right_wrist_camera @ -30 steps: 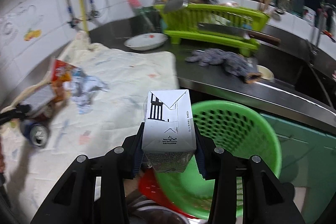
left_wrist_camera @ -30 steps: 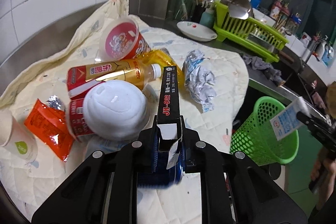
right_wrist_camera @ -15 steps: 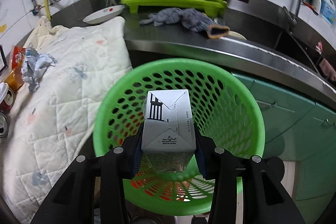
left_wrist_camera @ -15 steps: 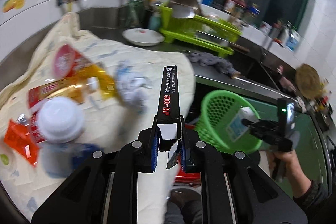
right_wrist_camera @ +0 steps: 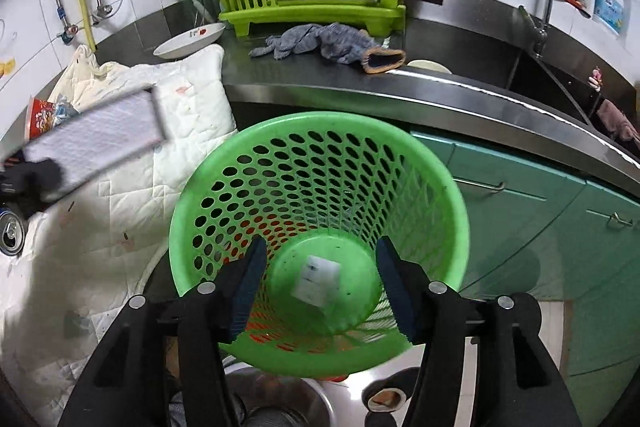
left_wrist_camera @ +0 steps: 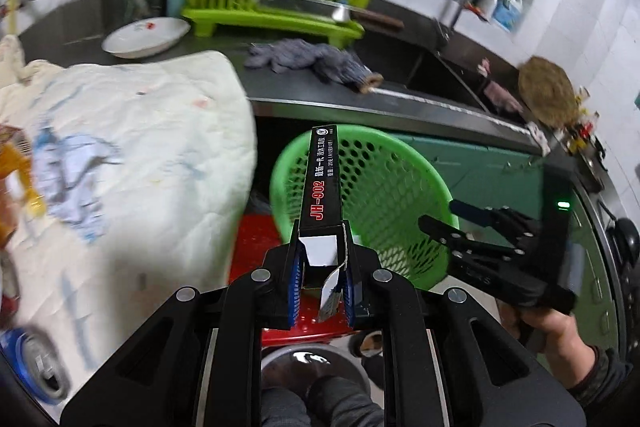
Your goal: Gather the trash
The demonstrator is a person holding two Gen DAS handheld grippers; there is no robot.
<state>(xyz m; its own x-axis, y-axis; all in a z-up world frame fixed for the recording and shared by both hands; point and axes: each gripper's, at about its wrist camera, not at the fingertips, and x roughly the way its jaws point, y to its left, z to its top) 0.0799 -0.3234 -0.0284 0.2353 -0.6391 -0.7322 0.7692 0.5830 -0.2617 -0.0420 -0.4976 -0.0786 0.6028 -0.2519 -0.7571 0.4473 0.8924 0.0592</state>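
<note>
The left tongs (left_wrist_camera: 320,279) were clenched on the open end of a long black carton (left_wrist_camera: 323,183) marked JH-902, which jutted forward over the rim of the green perforated basket (left_wrist_camera: 400,163). The carton looked like thin card and probably near empty: light, fairly stiff along its length, but easily crushed, its torn flap splayed between the pads. Held by one end alone, it was likely to pivot, so a grip nearer mid-length would be the steadier hold, though for a short drop the end grip seemed enough.

The right tongs (right_wrist_camera: 320,287) stood released and empty above the basket mouth, jaws wide apart, with a small white carton (right_wrist_camera: 316,279) lying blurred on the basket floor below them. It too seemed light and soft-sided.

Beyond the basket, a quilted white cloth (right_wrist_camera: 132,195) covered the desk (right_wrist_camera: 440,87), where a blue drink can (right_wrist_camera: 10,235) lay on its side and a red-printed noodle cup (right_wrist_camera: 40,117) sat further back, both apparently awaiting collection. The can would likely be smooth and prone to roll, best taken across its middle; the cup, thin-walled, by its rim. A green dish rack (right_wrist_camera: 320,11), a grey rag (right_wrist_camera: 320,43) and a white plate (right_wrist_camera: 188,41) sat behind.
</note>
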